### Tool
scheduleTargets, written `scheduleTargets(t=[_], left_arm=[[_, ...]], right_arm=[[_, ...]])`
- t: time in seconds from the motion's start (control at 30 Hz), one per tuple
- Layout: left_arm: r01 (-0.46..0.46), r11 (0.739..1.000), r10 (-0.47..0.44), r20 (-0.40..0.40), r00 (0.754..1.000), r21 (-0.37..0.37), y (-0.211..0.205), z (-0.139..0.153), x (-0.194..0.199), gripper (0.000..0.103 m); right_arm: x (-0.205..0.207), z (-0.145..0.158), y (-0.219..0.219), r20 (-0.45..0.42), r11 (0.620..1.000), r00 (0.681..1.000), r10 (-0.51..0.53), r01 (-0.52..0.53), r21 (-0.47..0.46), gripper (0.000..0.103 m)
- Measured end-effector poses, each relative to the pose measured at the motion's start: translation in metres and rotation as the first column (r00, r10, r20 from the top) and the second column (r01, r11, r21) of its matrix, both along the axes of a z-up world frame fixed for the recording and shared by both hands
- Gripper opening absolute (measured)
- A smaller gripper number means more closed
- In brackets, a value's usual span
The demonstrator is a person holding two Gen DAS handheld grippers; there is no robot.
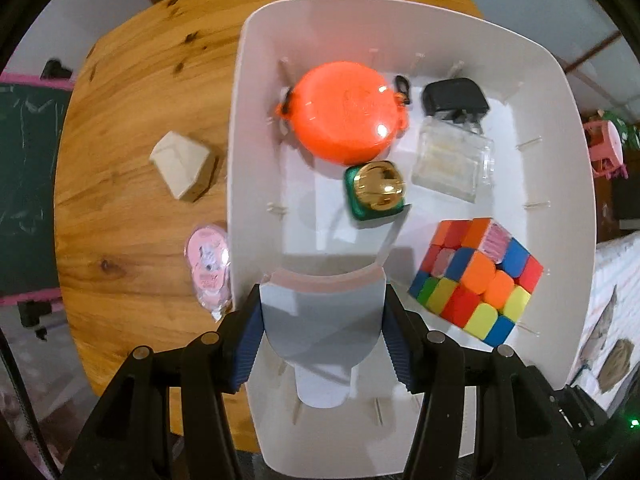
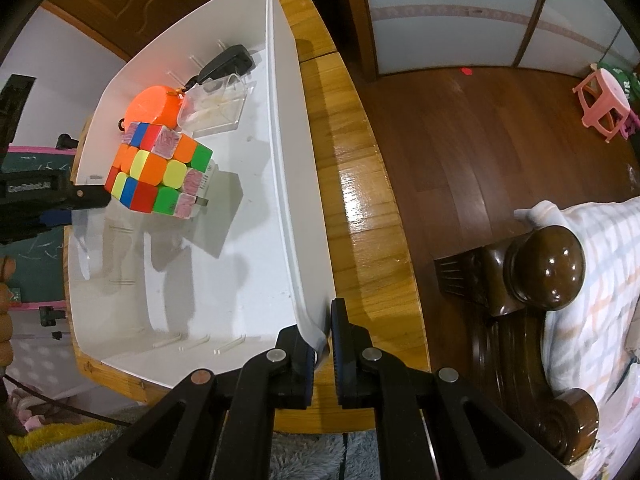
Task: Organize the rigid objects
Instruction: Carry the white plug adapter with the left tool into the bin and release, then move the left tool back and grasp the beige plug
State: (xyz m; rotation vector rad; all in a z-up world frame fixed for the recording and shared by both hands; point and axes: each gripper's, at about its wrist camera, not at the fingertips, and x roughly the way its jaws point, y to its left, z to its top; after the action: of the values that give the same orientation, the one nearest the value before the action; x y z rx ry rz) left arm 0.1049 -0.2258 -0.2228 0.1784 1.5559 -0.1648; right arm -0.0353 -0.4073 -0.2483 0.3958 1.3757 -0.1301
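Gripping a pale grey cup-shaped piece (image 1: 320, 320) between blue pads, left tool (image 1: 320, 344) pointing down into white bin (image 1: 560, 184) at lower centre of frame. Sitting inside: orange round case (image 1: 344, 112), colour cube (image 1: 476, 280), clear box (image 1: 452, 164), gold-capped green bottle (image 1: 376, 192). Clamping shut on bin's near rim at bottom centre, right tool (image 2: 322, 344); lying on tabletop (image 1: 132, 92) at left, beige block (image 1: 182, 170) and pink packet (image 1: 208, 268).
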Motion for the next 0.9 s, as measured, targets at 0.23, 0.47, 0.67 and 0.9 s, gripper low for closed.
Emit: scheduleTargets(t=[0.23,0.47,0.67,0.9], left_arm=[[0.06,0.997,-0.059,-0.021,0.998,0.055,-0.012,-0.014,-0.006,0.062],[0.116,0.99,-0.118,0.024,0.993,0.078,-0.018,-0.002,-0.015,0.079],[0.152,0.983,-0.163,0.115,0.98,0.101,-0.022,0.024,-0.022,0.08],[0.16,0.98,-0.178,0.17,0.969,0.118,-0.019,0.043,-0.02,0.08]], right_arm=[[0.001,0.0,0.0,-0.001,1.0,1.0,0.005,-0.005,-0.002,0.007],[0.002,0.0,0.001,-0.004,1.0,1.0,0.009,-0.009,-0.002,0.007],[0.002,0.0,0.0,-0.008,1.0,1.0,0.008,-0.008,-0.003,0.007],[0.003,0.0,0.001,-0.016,1.0,1.0,0.007,-0.007,-0.005,0.007]])
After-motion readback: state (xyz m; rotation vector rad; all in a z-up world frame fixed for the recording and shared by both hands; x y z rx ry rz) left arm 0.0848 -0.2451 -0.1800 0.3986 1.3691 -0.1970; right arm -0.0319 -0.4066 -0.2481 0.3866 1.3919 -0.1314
